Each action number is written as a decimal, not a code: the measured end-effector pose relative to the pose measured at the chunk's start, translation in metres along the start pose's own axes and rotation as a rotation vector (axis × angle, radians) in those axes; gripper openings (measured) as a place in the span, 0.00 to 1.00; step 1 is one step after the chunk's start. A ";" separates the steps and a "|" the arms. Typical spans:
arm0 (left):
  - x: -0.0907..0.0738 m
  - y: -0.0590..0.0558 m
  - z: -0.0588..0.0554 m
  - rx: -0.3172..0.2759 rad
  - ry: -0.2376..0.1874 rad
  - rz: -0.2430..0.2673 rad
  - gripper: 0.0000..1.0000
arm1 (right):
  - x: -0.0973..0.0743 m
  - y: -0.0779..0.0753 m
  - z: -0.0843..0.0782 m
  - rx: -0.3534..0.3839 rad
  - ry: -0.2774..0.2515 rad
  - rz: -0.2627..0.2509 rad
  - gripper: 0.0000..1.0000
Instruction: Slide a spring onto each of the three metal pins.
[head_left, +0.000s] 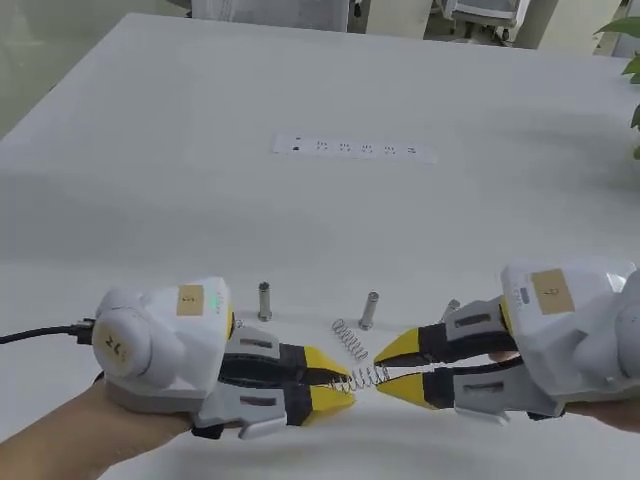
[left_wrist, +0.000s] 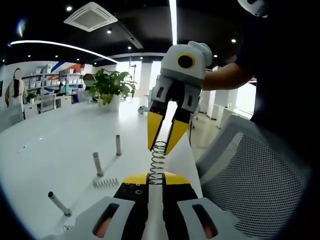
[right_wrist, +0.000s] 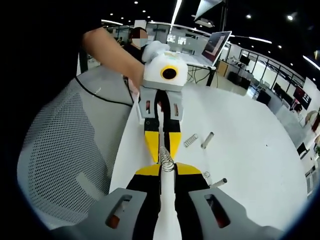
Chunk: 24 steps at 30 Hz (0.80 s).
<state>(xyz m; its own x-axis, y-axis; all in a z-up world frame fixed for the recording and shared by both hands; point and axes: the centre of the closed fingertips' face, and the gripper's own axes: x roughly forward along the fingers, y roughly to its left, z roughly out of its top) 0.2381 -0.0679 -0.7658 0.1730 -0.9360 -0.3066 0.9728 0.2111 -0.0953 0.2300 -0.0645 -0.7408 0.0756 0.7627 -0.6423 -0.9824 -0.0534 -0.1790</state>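
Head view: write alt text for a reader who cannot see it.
The left gripper and right gripper meet tip to tip over a white table, each pinching one end of a small spring. Behind them are a loose spring, two upright metal pins and a third pin.

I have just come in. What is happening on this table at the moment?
A person holds a gripper in each hand near the front edge of a white table. The left gripper and the right gripper both pinch one spring between their fingers, one at each end. A loose spring lies beside the three metal pins, which all look bare.
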 end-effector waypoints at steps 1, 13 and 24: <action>0.000 0.000 -0.002 0.005 0.009 -0.001 0.01 | 0.001 0.001 0.001 -0.009 0.008 0.005 0.06; 0.006 0.003 -0.004 0.039 0.034 0.001 0.01 | 0.008 -0.002 0.011 -0.069 0.109 0.046 0.06; 0.014 -0.004 -0.005 0.036 0.038 -0.016 0.01 | 0.010 0.005 0.011 -0.042 0.256 0.106 0.06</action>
<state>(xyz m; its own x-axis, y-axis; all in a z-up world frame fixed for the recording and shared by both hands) 0.2358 -0.0801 -0.7740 0.1516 -0.9277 -0.3411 0.9805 0.1848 -0.0667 0.2241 -0.0503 -0.7398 0.0185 0.5637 -0.8258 -0.9797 -0.1547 -0.1276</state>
